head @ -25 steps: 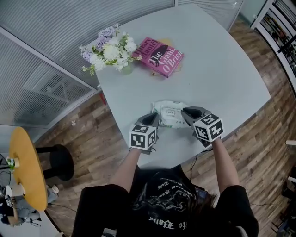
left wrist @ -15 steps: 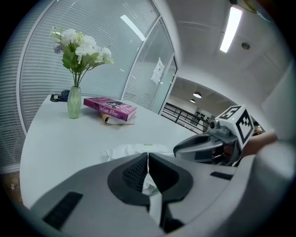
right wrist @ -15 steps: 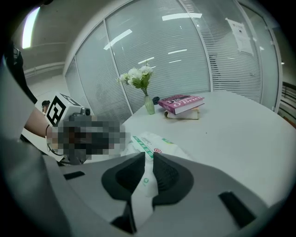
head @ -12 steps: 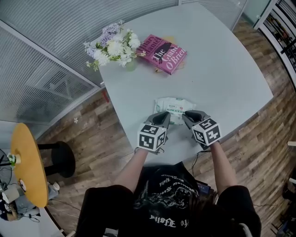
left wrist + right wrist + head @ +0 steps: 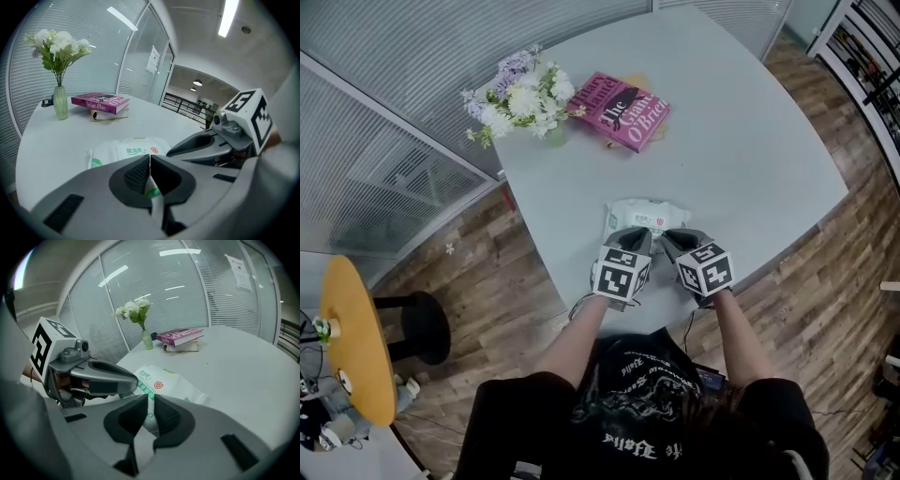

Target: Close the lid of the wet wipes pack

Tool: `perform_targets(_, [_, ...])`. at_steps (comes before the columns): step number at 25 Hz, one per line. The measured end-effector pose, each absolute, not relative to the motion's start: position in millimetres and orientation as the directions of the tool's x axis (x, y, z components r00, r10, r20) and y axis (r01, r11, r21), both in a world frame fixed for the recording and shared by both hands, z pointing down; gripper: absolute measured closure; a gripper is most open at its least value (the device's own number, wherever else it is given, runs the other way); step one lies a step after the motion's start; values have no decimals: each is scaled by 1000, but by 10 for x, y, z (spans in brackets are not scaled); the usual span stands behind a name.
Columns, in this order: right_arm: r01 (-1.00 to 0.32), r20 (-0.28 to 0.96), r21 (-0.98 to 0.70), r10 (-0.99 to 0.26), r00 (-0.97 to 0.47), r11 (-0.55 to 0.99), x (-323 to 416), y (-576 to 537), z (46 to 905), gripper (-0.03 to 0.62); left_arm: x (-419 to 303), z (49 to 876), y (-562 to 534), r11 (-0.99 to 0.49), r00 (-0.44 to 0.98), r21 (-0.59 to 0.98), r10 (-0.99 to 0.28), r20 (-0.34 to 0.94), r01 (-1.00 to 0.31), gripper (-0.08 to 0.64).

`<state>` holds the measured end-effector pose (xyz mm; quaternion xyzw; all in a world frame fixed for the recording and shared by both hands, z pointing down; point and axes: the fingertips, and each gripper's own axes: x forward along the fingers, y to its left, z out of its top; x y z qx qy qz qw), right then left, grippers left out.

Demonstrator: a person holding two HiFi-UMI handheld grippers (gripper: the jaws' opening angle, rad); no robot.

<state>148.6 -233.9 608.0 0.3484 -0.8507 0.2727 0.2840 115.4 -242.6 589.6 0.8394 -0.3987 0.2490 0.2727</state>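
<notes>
The white wet wipes pack point(image 5: 645, 221) with green print lies flat on the pale table point(image 5: 750, 141) near its front edge. Whether the lid on its top is down, I cannot tell. My left gripper point(image 5: 637, 242) sits at the pack's near left edge, and in the left gripper view point(image 5: 149, 157) its tips meet with nothing between them. My right gripper point(image 5: 672, 240) hovers at the near right edge. Its jaws have just been closing and stand a narrow slit apart point(image 5: 151, 397). The pack point(image 5: 161, 383) shows through that slit; nothing is pinched.
A pink book point(image 5: 620, 110) and a glass vase of flowers point(image 5: 520, 98) stand at the far left of the table. The table's front edge is just under my hands. A round yellow side table point(image 5: 356, 337) is on the wooden floor to the left.
Both grippers have drawn together at the pack's near edge. The left moved right, the right came down and inward. The pack has not moved.
</notes>
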Motion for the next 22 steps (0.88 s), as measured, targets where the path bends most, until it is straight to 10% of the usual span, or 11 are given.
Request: perform_targets(22, [-793, 566, -425, -556, -609, 436, 1669, -2256, 5871, 592, 1184, 6035, -2441, -476, 496, 232, -562, 662, -849, 552])
